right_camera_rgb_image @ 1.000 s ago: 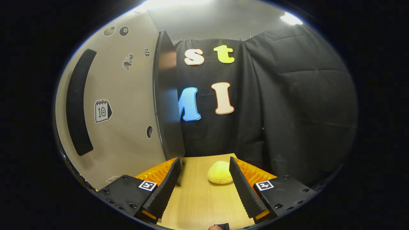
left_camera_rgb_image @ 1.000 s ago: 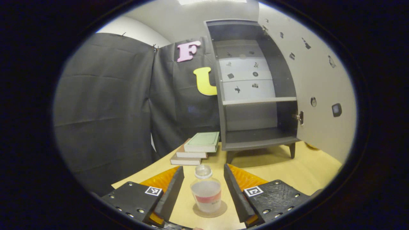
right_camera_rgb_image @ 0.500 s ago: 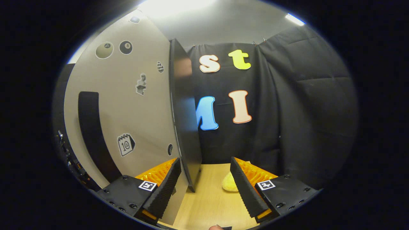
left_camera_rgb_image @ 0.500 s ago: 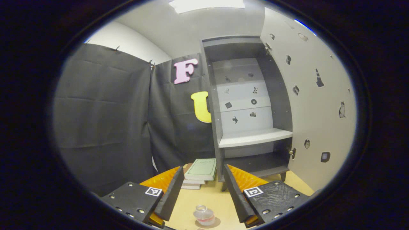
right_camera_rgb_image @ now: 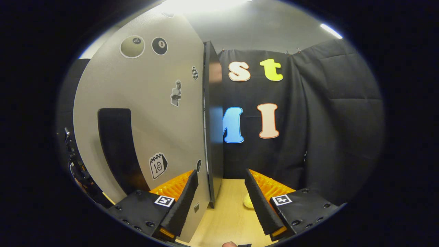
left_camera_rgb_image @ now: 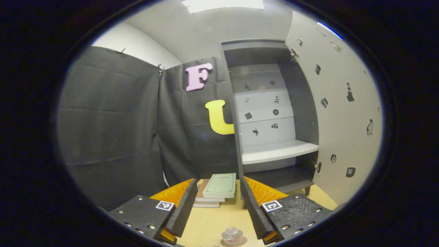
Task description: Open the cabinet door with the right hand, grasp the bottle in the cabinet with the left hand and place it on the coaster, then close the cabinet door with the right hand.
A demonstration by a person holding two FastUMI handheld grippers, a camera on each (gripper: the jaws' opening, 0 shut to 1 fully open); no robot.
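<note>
In the left gripper view the small clear bottle (left_camera_rgb_image: 232,235) with a red band stands on a round coaster (left_camera_rgb_image: 236,243) at the bottom edge, below and between my open left gripper (left_camera_rgb_image: 216,206). Beyond it the dark cabinet (left_camera_rgb_image: 271,116) stands with its shelves bare and its pale door (left_camera_rgb_image: 343,113) swung out to the right. In the right gripper view my right gripper (right_camera_rgb_image: 221,202) is open, and the door's dark free edge (right_camera_rgb_image: 212,130) stands upright between its fingers. The door's outer face (right_camera_rgb_image: 147,113) with its black handle (right_camera_rgb_image: 115,147) lies to the left.
A stack of books (left_camera_rgb_image: 217,188) with a green one on top lies on the wooden table (left_camera_rgb_image: 205,223) left of the cabinet's foot. A yellow lump (right_camera_rgb_image: 247,200) sits on the table (right_camera_rgb_image: 228,216) behind my right gripper's right finger. Black cloth walls surround the booth.
My left gripper rose and drew back from the bottle, which stays on the coaster and drops to the view's bottom edge. My right gripper moved up to the door until its edge stands between the fingers.
</note>
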